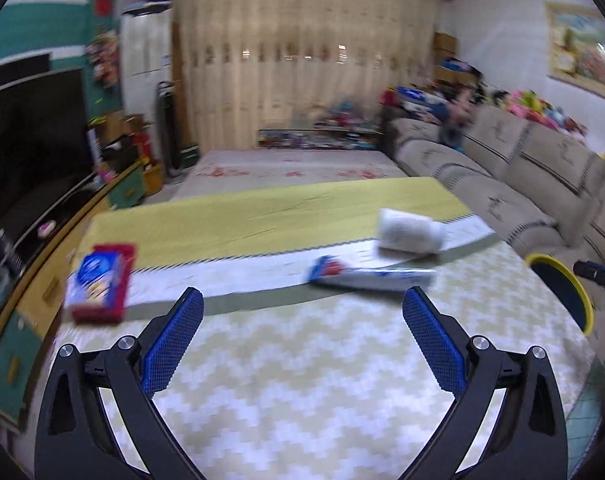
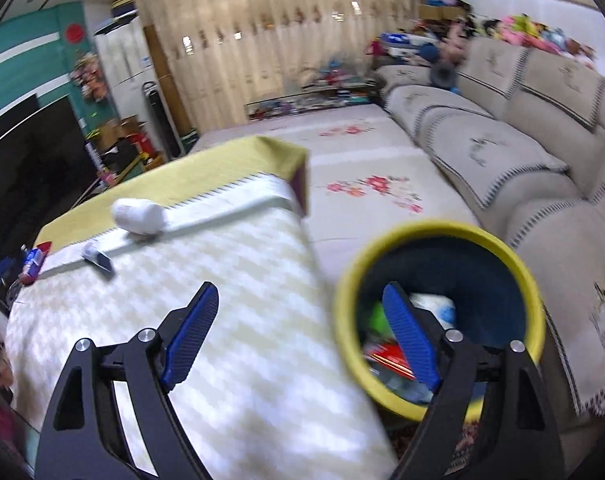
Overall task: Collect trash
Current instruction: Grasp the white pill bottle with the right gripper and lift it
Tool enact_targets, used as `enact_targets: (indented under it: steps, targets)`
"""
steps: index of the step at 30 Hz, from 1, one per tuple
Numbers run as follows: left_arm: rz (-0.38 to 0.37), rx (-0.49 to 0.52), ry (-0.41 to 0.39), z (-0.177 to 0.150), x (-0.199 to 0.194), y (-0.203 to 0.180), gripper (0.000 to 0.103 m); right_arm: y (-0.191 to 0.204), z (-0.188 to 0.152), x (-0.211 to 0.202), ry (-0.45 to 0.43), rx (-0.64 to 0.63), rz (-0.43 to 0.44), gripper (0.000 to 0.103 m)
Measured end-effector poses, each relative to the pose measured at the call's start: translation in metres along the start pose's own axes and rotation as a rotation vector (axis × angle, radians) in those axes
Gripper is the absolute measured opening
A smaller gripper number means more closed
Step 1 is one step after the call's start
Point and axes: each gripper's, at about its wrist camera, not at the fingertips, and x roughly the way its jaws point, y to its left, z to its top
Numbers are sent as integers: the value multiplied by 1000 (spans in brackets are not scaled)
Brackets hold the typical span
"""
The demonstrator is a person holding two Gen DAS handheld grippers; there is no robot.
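both grippers, left (image 1: 302,304) and right (image 2: 300,300), empty and wide apart over table (image 1: 302,380)

Bare table (image 1: 302,380) lies ahead of the left claw (image 1: 302,304); beyond it, box (image 1: 98,284), wrapper (image 1: 370,274) and roll (image 1: 410,232) stand in the way.

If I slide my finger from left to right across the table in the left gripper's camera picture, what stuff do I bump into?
Red box → long blue-and-white wrapper → white crumpled packet → yellow-rimmed bin just past the table's right edge.
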Motion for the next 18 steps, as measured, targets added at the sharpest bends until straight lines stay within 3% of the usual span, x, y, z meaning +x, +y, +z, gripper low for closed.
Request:
enact_targets:
  steps: [3,8,14,18]
  targets:
    - [14,-46,8,-4,1,20,98,43,20,18,7,-25,30,85]
    - [54,-48,13,-9,-3,22,98,109,38,55,61,-33,79,85]
    - [-10,-192,37,-14,-7,39,98,165,55,99,106,-32,46,86]
    - [13,-245,32,-17,-8,45,98,187,65,123,95,-20,-18,91]
